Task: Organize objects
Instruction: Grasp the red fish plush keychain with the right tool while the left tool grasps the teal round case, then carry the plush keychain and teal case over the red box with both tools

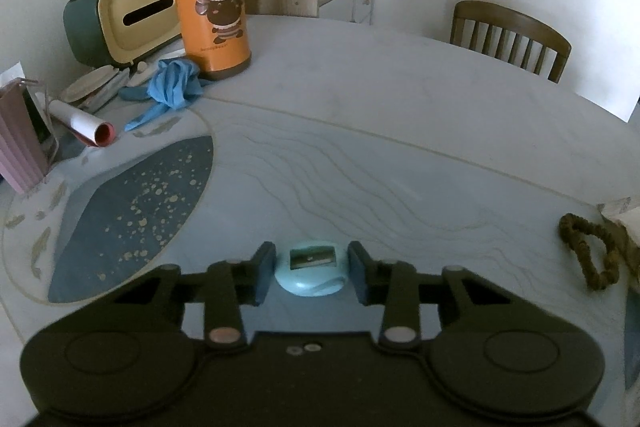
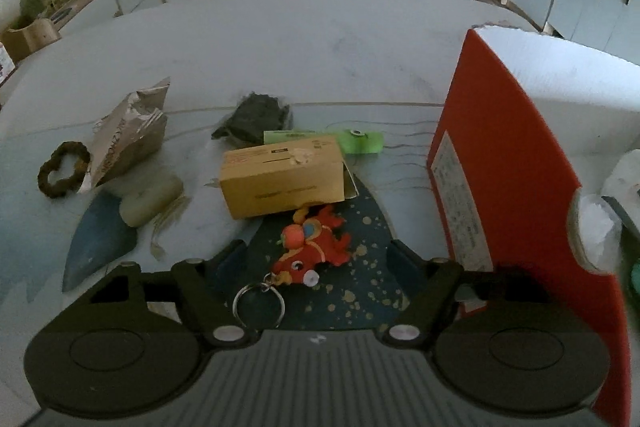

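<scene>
Left wrist view: the left tongs [image 1: 312, 267] sit low over the worktop [image 1: 400, 147], jaws partly open, with a small pale-blue pencil sharpener [image 1: 311, 275] between the fingertips. The sharpener is a rounded, dome-like body with a rectangular metal blade insert on its upper face. A narrow gap shows on each side of it; whether the pads touch it cannot be told. It rests on the light, line-patterned part of the worktop cover, just right of a dark blue gold-speckled patch [image 1: 136, 223]. Far left stand an orange flask [image 1: 212, 7] with a brown cap and a cartoon sheep print, a green and cream tissue box [image 1: 120, 19] behind it, and a crumpled blue glove [image 1: 172, 87] at the flask's base. A brown hair scrunchie [image 1: 588, 251] lies near the right edge.

Right wrist view: the right tongs [image 2: 316, 259] are wide open and hold nothing. Between the fingers, on a dark speckled patch, lies a red cartoon keychain figure [image 2: 316, 247] with an orange cap and a metal split ring [image 2: 259, 307] at its near end. Just beyond it lies a tan cardboard box [image 2: 284, 175] on its side, partly over a green packet [image 2: 360, 141]. A dark bundle [image 2: 256, 119] lies behind the box. To the left are a crumpled silver-brown bag [image 2: 128, 135] and a pale oval bar [image 2: 152, 203]. A tall red box [image 2: 516, 155] stands upright at right.
</scene>
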### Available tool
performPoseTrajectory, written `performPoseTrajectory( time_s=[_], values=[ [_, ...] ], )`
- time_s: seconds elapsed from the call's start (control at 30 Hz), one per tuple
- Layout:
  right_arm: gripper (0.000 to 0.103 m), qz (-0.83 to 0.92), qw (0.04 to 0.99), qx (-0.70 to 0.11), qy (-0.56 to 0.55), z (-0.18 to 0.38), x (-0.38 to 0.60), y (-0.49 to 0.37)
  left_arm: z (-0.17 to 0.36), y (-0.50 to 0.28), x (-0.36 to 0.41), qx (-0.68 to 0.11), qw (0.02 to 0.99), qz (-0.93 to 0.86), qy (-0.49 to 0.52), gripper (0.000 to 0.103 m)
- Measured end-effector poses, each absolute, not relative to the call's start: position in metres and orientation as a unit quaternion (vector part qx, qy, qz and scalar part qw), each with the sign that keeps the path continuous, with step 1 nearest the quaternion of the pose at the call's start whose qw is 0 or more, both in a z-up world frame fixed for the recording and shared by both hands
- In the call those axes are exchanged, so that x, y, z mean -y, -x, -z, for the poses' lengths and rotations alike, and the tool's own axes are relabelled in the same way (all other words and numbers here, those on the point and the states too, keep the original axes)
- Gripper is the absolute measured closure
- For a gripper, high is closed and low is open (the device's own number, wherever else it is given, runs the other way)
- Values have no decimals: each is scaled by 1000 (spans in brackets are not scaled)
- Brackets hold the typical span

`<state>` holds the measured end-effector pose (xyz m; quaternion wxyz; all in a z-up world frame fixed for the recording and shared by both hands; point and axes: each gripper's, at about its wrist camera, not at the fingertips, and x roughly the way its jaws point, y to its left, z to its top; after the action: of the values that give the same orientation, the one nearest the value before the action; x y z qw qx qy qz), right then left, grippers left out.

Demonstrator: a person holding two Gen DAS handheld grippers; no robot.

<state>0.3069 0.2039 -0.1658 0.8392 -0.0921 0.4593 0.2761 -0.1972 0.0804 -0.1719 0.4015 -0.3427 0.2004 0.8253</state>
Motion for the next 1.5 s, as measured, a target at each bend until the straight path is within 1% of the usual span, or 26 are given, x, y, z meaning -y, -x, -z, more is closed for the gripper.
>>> performPoseTrajectory(
  time_s=[0.07,0.2,0.27,0.33,0.43,0.47,0.83,1.5],
  values=[
    [34,-278,838,-459,101,168,-208,-307,172,197,-80,-200,401,-826,342,65],
    [39,-281,839,-454,107,170,-211,-308,172,196,-80,-203,402,-826,340,65],
    [52,-286,839,-450,109,169,-213,-308,171,196,-80,-206,401,-826,339,65],
    [60,-288,838,-449,112,169,-213,-305,171,194,-79,-212,398,-826,337,65],
    [62,-288,838,-451,108,168,-211,-306,170,192,-78,-216,396,-826,338,65],
    [64,-287,838,-451,107,167,-209,-306,169,191,-78,-218,395,-826,337,65],
    [65,-294,836,-453,96,152,-191,-296,150,164,-75,-212,430,-813,329,65],
    [65,-336,826,-449,60,63,-112,-264,83,43,-83,-237,553,-733,317,65]
  ],
)
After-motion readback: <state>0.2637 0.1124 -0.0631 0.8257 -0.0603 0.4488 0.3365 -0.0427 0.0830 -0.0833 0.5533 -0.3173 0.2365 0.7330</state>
